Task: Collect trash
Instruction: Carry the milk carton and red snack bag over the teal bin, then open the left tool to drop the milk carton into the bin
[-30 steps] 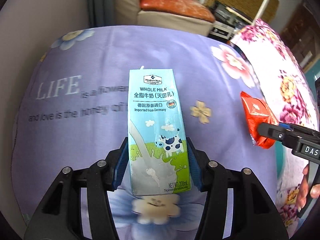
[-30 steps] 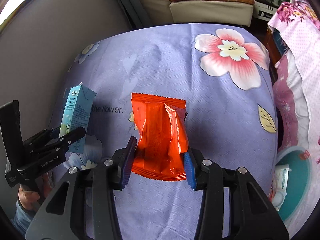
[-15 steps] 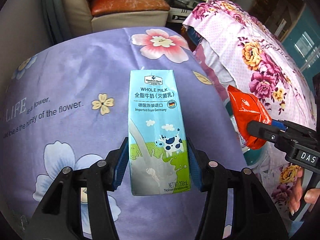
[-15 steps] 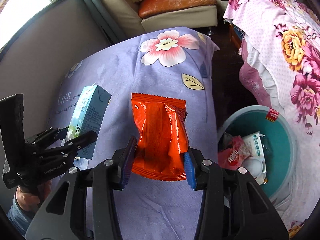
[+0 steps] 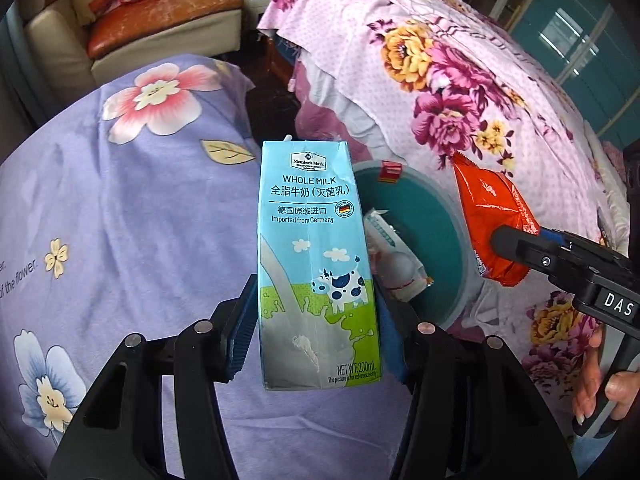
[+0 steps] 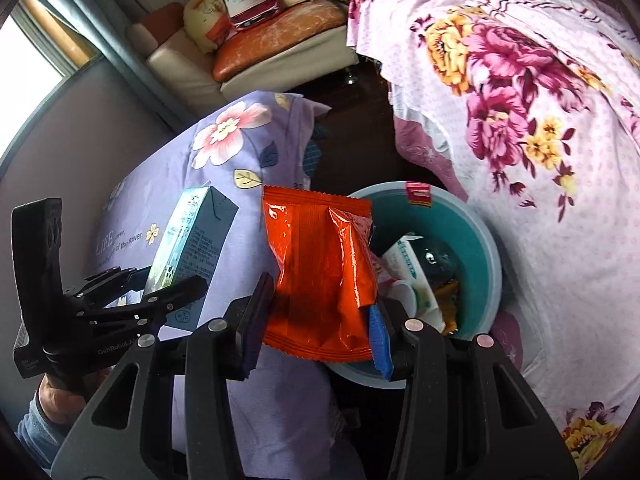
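My left gripper (image 5: 314,320) is shut on a light blue whole milk carton (image 5: 316,256) and holds it upright over the edge of the purple table. It shows in the right wrist view (image 6: 192,256) too. My right gripper (image 6: 320,320) is shut on an orange snack packet (image 6: 320,268), also seen in the left wrist view (image 5: 492,216). Both are held above or beside a teal trash bin (image 5: 432,232) on the floor, which holds several wrappers (image 6: 412,276). The bin also shows in the right wrist view (image 6: 476,248).
A purple flowered cloth (image 5: 120,200) covers the table on the left. A pink flowered bedspread (image 5: 460,80) lies to the right of the bin. A cream sofa (image 6: 248,60) with cushions and a bag stands at the back.
Both grippers have swung right from over the purple table toward the teal bin, each still holding its item. The bin has come into full view.
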The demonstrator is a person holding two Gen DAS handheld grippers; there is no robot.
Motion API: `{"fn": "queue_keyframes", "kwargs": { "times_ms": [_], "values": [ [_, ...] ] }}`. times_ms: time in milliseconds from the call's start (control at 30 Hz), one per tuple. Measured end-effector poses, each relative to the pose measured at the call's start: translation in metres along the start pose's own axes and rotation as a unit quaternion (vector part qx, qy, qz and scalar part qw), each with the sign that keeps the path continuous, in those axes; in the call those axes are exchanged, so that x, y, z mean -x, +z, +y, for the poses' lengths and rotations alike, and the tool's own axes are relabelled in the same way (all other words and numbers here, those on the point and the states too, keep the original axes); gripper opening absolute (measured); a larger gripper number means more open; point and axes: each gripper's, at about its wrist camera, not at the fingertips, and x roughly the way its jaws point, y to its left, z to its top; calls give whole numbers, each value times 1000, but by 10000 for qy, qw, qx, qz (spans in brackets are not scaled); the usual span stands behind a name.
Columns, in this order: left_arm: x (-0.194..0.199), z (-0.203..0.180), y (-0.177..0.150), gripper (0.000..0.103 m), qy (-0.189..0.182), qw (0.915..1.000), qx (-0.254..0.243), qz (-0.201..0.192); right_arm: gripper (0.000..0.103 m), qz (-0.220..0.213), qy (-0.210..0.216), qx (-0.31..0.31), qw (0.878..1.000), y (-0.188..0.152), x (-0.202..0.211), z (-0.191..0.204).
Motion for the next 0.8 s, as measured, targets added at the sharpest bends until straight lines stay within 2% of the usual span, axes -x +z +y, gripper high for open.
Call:
{"fn": "queue_keyframes", "kwargs": {
  "times_ms": [400, 800],
  "values": [
    [-52, -58, 15, 55, -350, 9981, -382, 337, 42, 23, -286, -321, 9991, 0, 17, -75],
    [-80, -77, 22, 55, -596, 9960, -459, 477, 42, 82, -410, -456, 9981, 4, 15, -99]
  ]
}}
